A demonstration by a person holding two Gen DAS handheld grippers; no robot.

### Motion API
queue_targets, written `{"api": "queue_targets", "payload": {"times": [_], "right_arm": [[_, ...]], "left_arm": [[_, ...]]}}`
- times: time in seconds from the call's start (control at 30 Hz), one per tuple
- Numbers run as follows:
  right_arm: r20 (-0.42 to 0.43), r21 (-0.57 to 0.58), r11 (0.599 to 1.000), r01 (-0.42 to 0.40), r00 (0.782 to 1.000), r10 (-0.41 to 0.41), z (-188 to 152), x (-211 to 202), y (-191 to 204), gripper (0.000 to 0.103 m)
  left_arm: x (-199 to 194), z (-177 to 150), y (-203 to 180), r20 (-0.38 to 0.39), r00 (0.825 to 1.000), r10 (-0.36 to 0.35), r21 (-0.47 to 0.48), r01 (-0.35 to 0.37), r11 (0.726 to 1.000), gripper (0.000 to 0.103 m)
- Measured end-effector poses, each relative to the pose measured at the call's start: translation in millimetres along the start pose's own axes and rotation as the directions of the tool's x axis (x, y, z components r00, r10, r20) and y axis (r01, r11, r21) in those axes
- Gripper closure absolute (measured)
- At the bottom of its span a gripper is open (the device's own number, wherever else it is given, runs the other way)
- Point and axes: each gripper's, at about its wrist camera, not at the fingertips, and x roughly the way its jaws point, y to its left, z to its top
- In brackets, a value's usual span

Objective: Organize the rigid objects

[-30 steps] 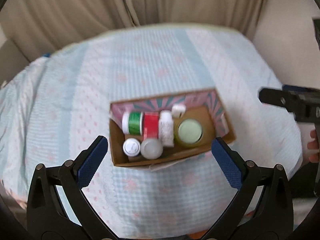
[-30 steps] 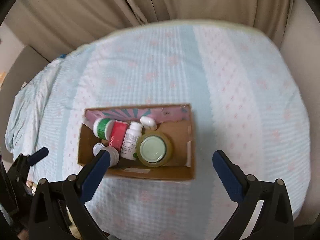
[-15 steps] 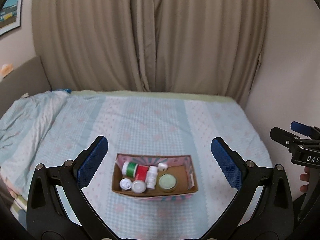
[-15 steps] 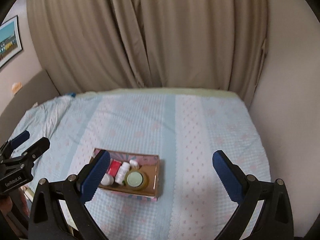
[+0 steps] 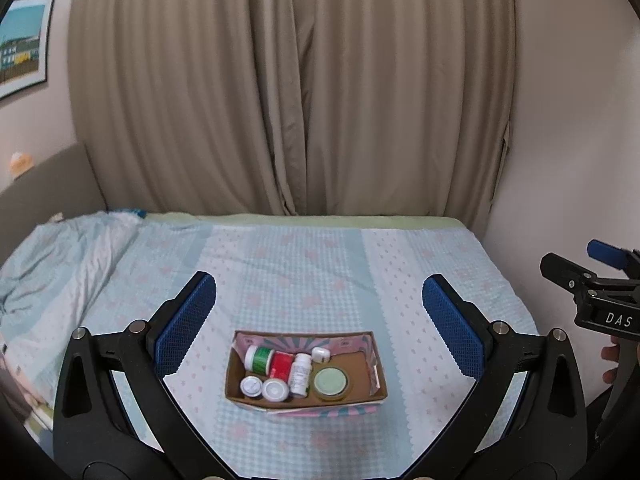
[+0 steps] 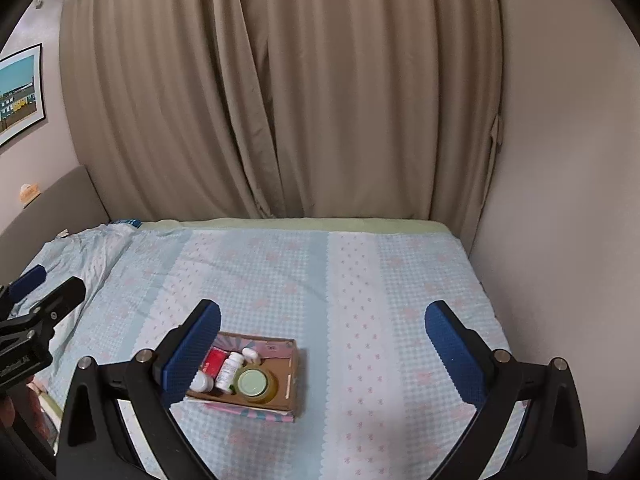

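A cardboard box [image 5: 376, 364] with pink patterned flaps sits on the bed near its front edge; it also shows in the right wrist view [image 6: 290, 392]. Inside lie a green-capped bottle [image 5: 260, 358], a red container [image 5: 282, 365], a white pill bottle [image 5: 300, 374], a green-lidded jar [image 5: 330, 382], two white round lids [image 5: 251, 386] and a small white case [image 5: 321, 354]. My left gripper [image 5: 320, 324] is open and empty, held well above and behind the box. My right gripper [image 6: 322, 350] is open and empty, to the right of the box.
The bed [image 5: 304, 264] has a light blue checked cover with pink marks. Beige curtains [image 5: 292, 92] hang behind it. A wall [image 6: 560, 200] stands at the right. A rumpled blanket [image 5: 60, 256] lies at the left, and a picture [image 5: 22, 44] hangs on the left wall.
Both grippers have pulled back and tilted up from close over the box, so the box looks smaller and the curtains and walls have come into view. Both stayed open.
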Motion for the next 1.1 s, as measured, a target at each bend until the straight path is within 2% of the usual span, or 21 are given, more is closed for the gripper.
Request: {"api": "queue_targets", "payload": {"times": [0.47,1.1], "right_arm": [[0.016,0.015,1.000,0.017,1.000,-0.017,0.4,-2.6,-7.3,0.001],[0.012,0.016,1.000,0.017,1.000,-0.018,2.6,-1.5,-4.2,0.001]], "left_arm": [[0.9,1.2,-6.5,0.008,1.000,0.009,0.021,-0.009,1.000,0.000],[5.5,3.6,6.7,0.004,1.000,0.011,0.013,-0.011,1.000,0.000]]}}
